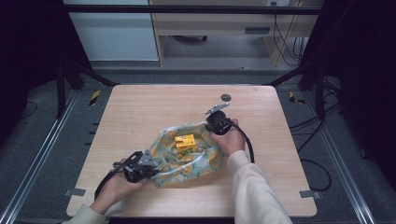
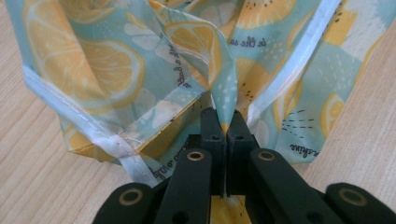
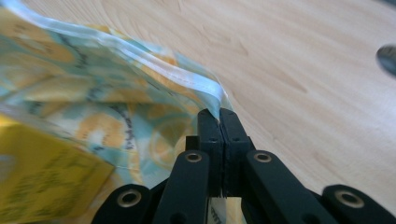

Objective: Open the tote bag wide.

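A teal cloth printed with lemon slices [image 1: 205, 158] lies crumpled on the wooden table [image 1: 140, 107], and a yellow box [image 1: 185, 143] rests on its middle. My left gripper [image 1: 152, 164] is at the cloth's near left edge. In the left gripper view its jaws [image 2: 225, 123] are shut on a fold of the cloth [image 2: 116, 70]. My right gripper [image 1: 210, 125] is at the cloth's far right side. In the right gripper view it [image 3: 219, 116] is shut on the white-hemmed edge of the cloth [image 3: 93, 102], with the yellow box [image 3: 42, 182] blurred at lower left.
A small dark round disc [image 1: 226, 97] lies on the table beyond the right gripper and appears blurred at the edge of the right gripper view [image 3: 387, 58]. Bare wood surrounds the cloth on all sides. Black frame posts stand at the table's far corners.
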Motion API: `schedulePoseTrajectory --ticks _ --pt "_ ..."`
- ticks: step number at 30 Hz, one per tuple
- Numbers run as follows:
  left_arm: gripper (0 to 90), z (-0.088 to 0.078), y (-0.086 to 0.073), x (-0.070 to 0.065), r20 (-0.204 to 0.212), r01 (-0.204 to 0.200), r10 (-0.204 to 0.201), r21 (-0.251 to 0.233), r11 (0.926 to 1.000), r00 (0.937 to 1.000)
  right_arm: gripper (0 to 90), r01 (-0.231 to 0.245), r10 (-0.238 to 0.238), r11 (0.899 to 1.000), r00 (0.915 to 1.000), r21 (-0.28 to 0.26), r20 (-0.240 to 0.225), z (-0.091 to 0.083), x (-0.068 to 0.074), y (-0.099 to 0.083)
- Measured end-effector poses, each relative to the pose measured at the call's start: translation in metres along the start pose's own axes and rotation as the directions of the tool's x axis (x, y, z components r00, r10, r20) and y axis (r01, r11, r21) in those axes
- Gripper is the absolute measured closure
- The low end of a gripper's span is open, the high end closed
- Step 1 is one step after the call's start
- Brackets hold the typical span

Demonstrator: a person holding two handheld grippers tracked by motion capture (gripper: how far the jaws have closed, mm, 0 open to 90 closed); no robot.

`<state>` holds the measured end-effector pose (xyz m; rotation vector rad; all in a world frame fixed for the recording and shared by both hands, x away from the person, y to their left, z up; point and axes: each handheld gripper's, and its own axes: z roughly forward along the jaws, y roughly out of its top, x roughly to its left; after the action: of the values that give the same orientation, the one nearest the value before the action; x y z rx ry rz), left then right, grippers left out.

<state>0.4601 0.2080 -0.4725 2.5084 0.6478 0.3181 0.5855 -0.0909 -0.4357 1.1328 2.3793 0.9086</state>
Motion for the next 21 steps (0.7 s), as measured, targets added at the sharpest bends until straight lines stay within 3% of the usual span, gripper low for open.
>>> schedulePoseTrajectory --ticks 5,7,10,14,19,20,21 --pt "88.9 0.002 -0.003 0.001 -0.003 -0.001 0.001 0.008 1.0000 1.0000 88.8 -0.066 0.066 0.997 0.9978 0.036 0.001 0.017 -0.008 -0.012" --pt "88.9 0.001 -0.005 0.001 -0.014 0.009 -0.009 -0.007 0.9999 0.9999 88.6 -0.071 0.071 0.996 0.9974 0.048 -0.003 0.019 -0.012 -0.017" --pt "89.0 0.001 -0.005 -0.003 -0.025 -0.014 0.014 0.006 0.9999 0.9996 86.3 -0.073 0.073 0.997 0.9973 0.037 -0.005 0.015 -0.014 -0.019" --pt "88.7 0.001 -0.006 -0.005 -0.029 -0.015 0.015 0.005 0.9999 0.9995 69.5 -0.081 0.081 0.997 0.9967 0.019 -0.002 0.006 -0.016 -0.021" --pt "88.8 0.001 -0.008 -0.007 -0.027 -0.011 0.011 -0.002 0.9999 0.9996 63.7 -0.071 0.071 0.997 0.9975 -0.015 0.007 -0.009 -0.017 -0.022" --pt "88.8 0.001 -0.009 -0.008 -0.029 -0.013 0.013 0.000 0.9999 0.9995 59.7 -0.071 0.071 0.997 0.9974 -0.024 0.006 -0.013 -0.017 -0.022" --pt "88.6 0.001 -0.008 -0.009 -0.037 -0.026 0.026 0.009 0.9996 0.9990 49.9 -0.069 0.069 0.997 0.9976 -0.044 0.008 -0.022 -0.017 -0.022"
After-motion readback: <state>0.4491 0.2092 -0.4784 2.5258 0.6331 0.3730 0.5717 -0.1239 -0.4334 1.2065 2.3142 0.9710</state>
